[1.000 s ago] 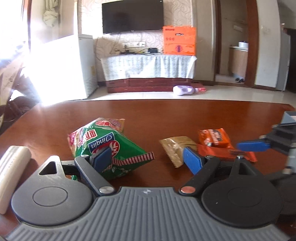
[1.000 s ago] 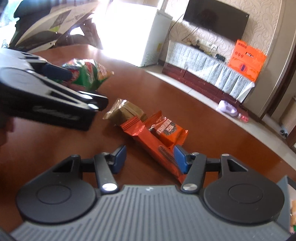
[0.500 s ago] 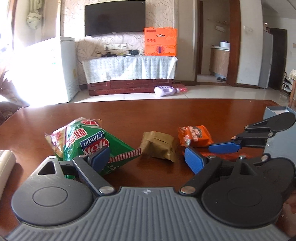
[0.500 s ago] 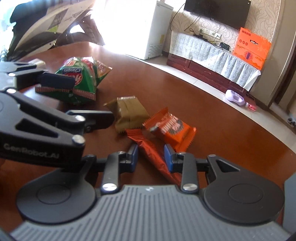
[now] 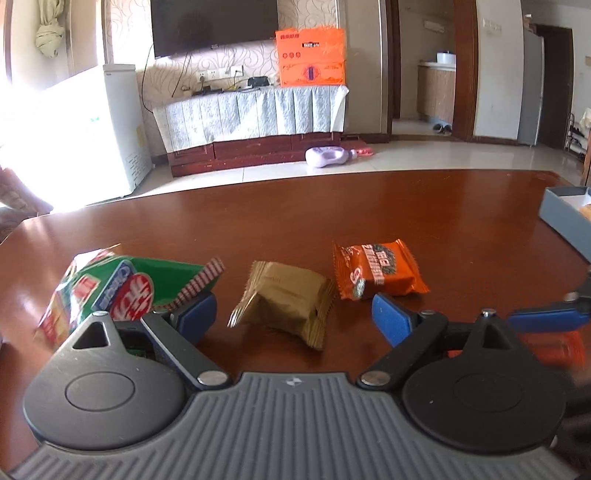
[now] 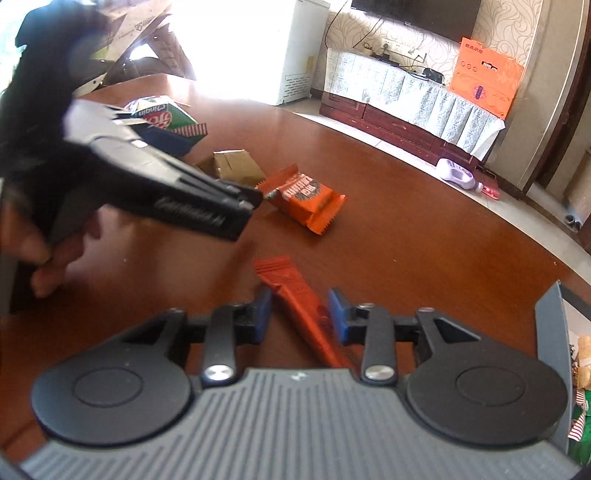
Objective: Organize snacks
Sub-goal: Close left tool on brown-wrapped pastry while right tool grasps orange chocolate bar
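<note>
Right tool (image 6: 299, 314): jaws opening, red bar (image 6: 301, 306) between them on the table (image 6: 406, 236), unclamped. Light, slippery foil; grip mid-length. Left tool (image 5: 291, 314): opening wide around the gold pack (image 5: 284, 299), soft, crushable. Beyond: orange pack (image 5: 376, 269), green bag (image 5: 110, 288).

A home living room: a black wall-mounted television (image 5: 214, 27) at the upper left, a cloth-draped wooden cabinet (image 5: 255, 125) below, a white refrigerator (image 5: 122, 125) at the left.
</note>
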Demonstrator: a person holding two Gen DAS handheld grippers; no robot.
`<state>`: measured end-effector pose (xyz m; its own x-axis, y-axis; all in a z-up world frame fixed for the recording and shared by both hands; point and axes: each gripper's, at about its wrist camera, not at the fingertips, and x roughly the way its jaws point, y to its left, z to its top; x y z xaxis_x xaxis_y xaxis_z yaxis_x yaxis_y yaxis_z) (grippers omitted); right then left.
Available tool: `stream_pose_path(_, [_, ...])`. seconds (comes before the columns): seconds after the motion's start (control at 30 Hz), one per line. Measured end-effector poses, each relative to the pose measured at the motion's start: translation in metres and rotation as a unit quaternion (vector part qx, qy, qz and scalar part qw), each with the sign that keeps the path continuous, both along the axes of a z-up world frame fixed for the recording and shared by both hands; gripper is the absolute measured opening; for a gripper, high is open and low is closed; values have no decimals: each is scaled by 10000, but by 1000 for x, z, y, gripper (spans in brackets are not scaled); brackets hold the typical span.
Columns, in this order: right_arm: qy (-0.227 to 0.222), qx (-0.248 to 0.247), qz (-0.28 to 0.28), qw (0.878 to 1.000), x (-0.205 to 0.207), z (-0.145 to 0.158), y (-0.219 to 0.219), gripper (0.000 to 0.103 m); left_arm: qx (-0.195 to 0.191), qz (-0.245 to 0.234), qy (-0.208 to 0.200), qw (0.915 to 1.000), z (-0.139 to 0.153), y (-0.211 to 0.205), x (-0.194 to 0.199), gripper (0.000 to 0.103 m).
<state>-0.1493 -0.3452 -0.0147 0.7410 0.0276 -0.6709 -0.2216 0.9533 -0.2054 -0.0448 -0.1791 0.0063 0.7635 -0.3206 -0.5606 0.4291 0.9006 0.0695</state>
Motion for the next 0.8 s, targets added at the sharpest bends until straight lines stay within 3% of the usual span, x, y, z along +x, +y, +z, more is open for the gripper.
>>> stream_pose_path(0.03, [-30,-44,-11,10000,-2,0,-2,53,7,-7,51,10000,-1,-3,5,94])
stream_pose_path(0.1, [-91,-160,-12,9998,-5,-2,-5,75,0,17,223,9998,-4,-6,15,94])
stream_pose_path(0.23, [-75,-81,103,9999,-6,-3,-13,77,75,-68,348,9993,-7,-14,22,89])
stream_pose_path(0.27, [-36,-12,117,9999,-4,-2,-15,75,104,-90,356,9993,-8,-15,23,83])
stream_pose_path(0.33, [70,153,174,9997,-1,0,-15,51,-50,-163,368,9992,-9,-14,23,58])
stream_pose_path(0.37, [125,154,180,9996,0,1,-13,29,-142,-205,403,9989,-9,-13,24,54])
stream_pose_path(0.57, [152,-144,36,9998,-6,3,2,24,-177,-233,401,9988,-10,-11,18,41])
stream_pose_path(0.8, [-170,516,-443,9975,-20,24,-5,23,-582,-363,579,9960,1,3,1,38])
